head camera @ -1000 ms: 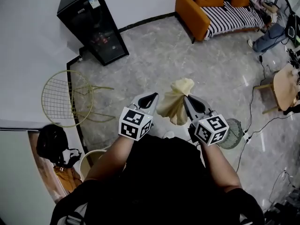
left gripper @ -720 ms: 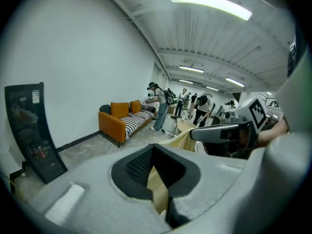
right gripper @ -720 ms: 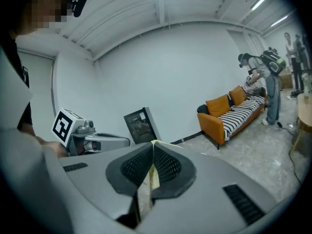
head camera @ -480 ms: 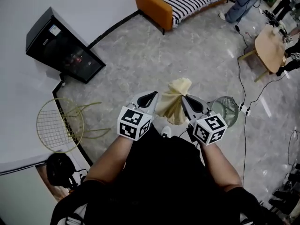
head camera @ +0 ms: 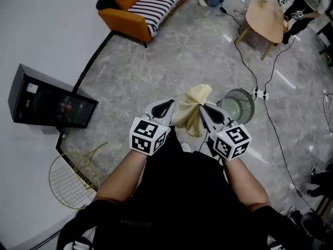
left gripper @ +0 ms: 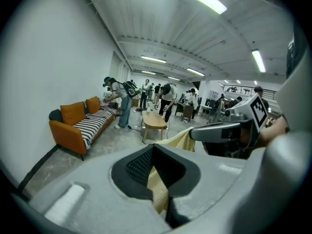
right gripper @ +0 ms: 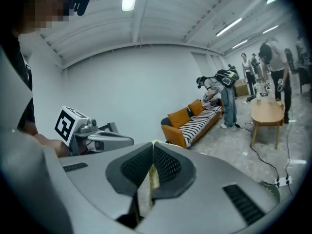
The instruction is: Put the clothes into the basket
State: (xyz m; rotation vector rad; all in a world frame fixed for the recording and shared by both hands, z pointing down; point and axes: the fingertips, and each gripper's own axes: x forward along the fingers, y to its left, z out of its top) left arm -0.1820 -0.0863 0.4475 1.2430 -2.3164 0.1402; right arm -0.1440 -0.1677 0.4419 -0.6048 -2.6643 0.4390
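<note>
A pale yellow cloth [head camera: 191,109] hangs bunched in the air between both grippers, in front of my body. My left gripper [head camera: 167,106] is shut on its left side; yellow fabric [left gripper: 157,185] shows pinched between those jaws. My right gripper [head camera: 204,109] is shut on the right side, with a strip of the cloth [right gripper: 147,189] clamped in its jaws. A round wire mesh basket [head camera: 237,105] stands on the grey floor just right of and beyond the right gripper.
A black cabinet [head camera: 48,105] and a gold wire chair [head camera: 74,177] stand at the left wall. An orange striped sofa [head camera: 141,7] sits at the back. A wooden table [head camera: 269,16] with people is at the top right. Cables [head camera: 276,134] and a power strip [head camera: 259,93] lie near the basket.
The view has swung to the right: the cabinet and wire chair slid left and down, the sofa moved left, and the basket now sits closer beside the right gripper. Both grippers keep holding the cloth.
</note>
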